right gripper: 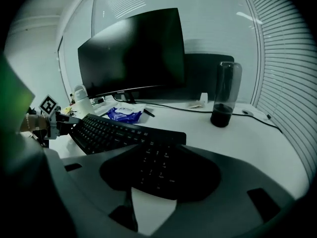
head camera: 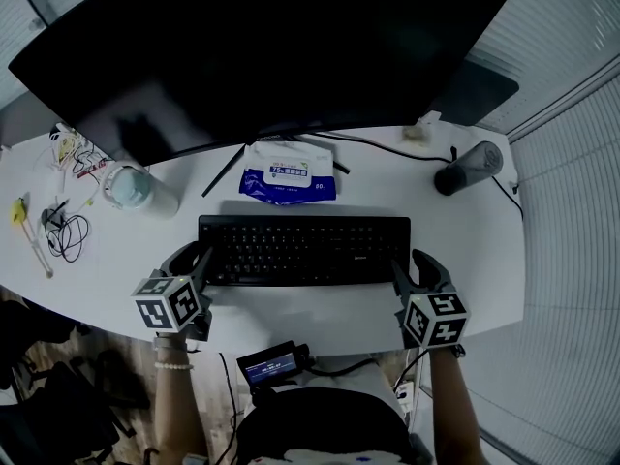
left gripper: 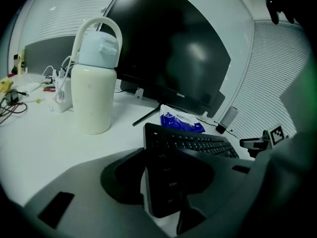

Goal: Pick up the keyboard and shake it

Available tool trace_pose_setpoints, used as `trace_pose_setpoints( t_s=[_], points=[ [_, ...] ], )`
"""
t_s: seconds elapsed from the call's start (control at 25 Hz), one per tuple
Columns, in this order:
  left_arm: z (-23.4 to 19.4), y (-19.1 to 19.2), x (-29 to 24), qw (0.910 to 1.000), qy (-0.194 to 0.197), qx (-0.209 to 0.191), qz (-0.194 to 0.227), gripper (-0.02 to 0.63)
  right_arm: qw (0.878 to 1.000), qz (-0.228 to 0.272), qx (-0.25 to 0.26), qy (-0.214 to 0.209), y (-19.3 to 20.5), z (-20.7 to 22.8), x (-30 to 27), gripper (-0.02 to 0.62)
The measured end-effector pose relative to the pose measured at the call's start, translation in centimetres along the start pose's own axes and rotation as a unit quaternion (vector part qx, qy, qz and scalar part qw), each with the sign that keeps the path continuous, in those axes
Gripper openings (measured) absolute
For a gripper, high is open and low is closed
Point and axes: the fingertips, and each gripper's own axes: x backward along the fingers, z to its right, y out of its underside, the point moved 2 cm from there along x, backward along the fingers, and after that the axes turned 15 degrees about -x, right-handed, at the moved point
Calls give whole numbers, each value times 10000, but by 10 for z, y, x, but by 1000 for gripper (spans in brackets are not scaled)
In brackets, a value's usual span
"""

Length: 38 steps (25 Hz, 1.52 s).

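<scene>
Straddling both ends, we have the keyboard (head camera: 304,250) flat on the desk (head camera: 320,308), its long axis running left to right in front of us. The left gripper (head camera: 197,267) stands spread around the left end and the right gripper (head camera: 412,271) spread around the right end. Neither is clearly pressing yet, so we judge both released. Each hand is equally near, with the keyboard lying inward from each. We count one keyboard, two grippers, one monitor (head camera: 262,46), one bottle (head camera: 131,187), one tumbler (head camera: 465,170) and one wipes pack (head camera: 288,174).
</scene>
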Motion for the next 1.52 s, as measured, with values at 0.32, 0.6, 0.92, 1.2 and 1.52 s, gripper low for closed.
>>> trace_pose_setpoints(
  t_s=[0.32,0.6,0.92,1.2,1.52],
  points=[
    [10,-25,18,9993,-174,-270,192,170,9987,-286,-362,-222,2,21,-33,254],
    [12,-31,22,9989,-275,-317,222,170,9907,-486,-1161,-520,7,31,-45,282],
    [11,-31,23,9986,-368,-320,204,169,9811,-739,-1578,-842,12,32,-49,285],
    [12,-29,21,9983,-445,-329,186,167,9794,-781,-1661,-838,12,34,-50,284],
    [16,-36,23,9976,-389,-299,484,164,9818,-440,-1671,-789,4,35,-40,281]
  ],
)
